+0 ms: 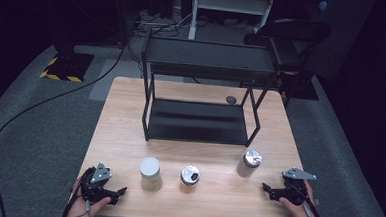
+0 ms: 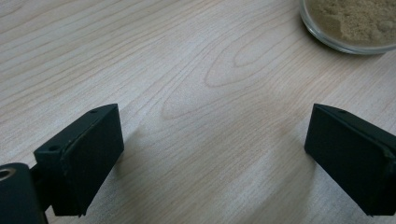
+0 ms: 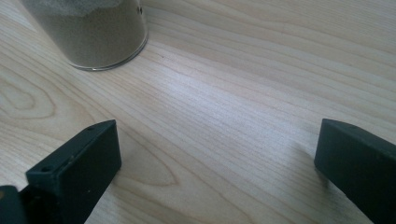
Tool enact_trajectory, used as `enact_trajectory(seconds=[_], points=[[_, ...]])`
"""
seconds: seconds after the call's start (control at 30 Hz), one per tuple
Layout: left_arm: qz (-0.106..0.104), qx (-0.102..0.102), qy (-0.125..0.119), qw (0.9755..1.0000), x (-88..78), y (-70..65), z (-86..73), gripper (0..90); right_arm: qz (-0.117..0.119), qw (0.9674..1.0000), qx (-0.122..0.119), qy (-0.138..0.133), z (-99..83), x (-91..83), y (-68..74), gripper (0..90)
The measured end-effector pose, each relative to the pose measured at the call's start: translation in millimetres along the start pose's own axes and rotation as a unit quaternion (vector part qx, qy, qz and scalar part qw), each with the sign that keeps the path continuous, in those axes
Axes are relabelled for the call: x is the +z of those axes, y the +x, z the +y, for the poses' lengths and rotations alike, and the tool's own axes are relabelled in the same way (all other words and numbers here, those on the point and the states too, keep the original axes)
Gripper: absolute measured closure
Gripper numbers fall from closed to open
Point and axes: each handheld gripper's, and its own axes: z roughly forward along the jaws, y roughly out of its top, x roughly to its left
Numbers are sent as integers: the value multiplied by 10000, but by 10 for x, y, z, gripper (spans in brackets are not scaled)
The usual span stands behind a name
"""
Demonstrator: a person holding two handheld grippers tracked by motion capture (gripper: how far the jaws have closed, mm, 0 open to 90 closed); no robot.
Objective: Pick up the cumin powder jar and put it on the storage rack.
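Both grippers, left (image 1: pixel 119 191) and right (image 1: pixel 267 188), rest wide open and empty at the frame's bottom, likely about to reach for the jars (image 1: pixel 149 172).

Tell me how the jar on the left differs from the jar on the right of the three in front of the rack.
The left jar has a plain white, matte top; the right jar has a shiny metal lid. The left jar stands close to the left tongs and nearer the table's front edge; the right jar stands farther back, near the right tongs. Both stand upright on the wooden table, untouched.
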Motion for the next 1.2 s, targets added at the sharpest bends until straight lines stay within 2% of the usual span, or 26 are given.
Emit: enact_trajectory(seconds=[0.23, 0.4, 0.57, 0.6, 0.83, 0.87, 1.13, 1.2], points=[[10, 3, -7, 10000, -9, -10, -9, 45, 6, 10000, -7, -2, 1, 1, -4, 1], [-86, -90, -54, 9999, -35, 16, 5, 78, 8, 10000, -6, -1, 1, 1, -4, 1], [-81, -110, -265, 9996, -120, -20, 24, 70, 8, 10000, -3, -2, 1, 1, -4, 1], [-102, -121, -367, 9992, -156, -33, 25, 70, 9, 10000, -4, -2, 0, 1, -5, 1], [-143, -158, -620, 9979, -259, -81, 28, 66, 8, 10000, -3, -3, 0, 1, -5, 1], [-149, -167, -716, 9972, -291, -101, 24, 66, 8, 10000, -3, -3, 0, 1, -5, 1], [-148, -178, -980, 9949, -395, -167, 16, 65, 7, 10000, -7, -9, -2, 2, -5, 1], [-142, -207, -1090, 9937, -413, -172, -6, 65, 6, 10000, -6, -9, -2, 2, -4, 1]])
